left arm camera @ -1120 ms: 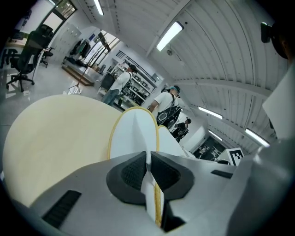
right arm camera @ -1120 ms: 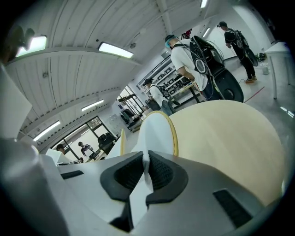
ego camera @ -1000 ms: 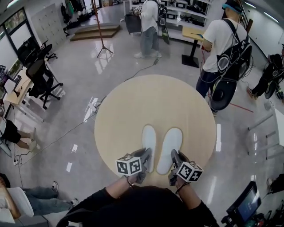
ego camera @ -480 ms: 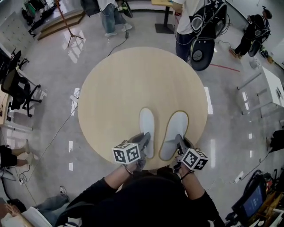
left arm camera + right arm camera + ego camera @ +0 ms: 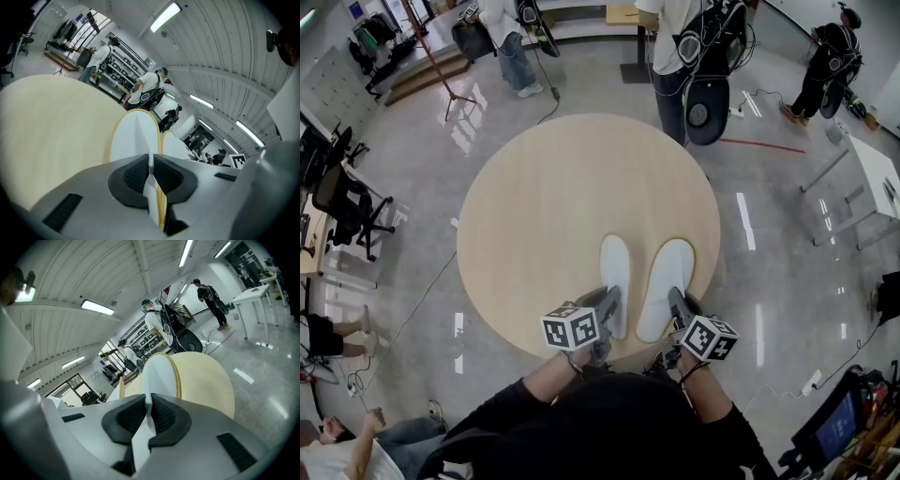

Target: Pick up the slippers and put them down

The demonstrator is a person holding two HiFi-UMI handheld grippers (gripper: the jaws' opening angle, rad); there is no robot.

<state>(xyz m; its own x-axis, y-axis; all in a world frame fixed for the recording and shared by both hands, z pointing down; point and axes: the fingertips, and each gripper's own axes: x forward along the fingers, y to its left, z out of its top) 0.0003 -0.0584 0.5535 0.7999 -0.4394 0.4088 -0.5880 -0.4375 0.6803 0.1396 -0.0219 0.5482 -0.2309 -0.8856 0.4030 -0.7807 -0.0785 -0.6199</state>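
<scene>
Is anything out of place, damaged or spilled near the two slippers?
Nothing stands out. The left gripper pinches the left slipper at its heel, the right gripper the right slipper; both look intact, side by side over the table.

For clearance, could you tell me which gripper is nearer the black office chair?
Left: the left gripper sits toward the office chair; the right gripper lies beyond it.

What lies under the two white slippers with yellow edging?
The round pale wooden table lies beneath the left slipper and right slipper, heels clamped by the left gripper and right gripper. Whether their soles touch it is covered.
</scene>
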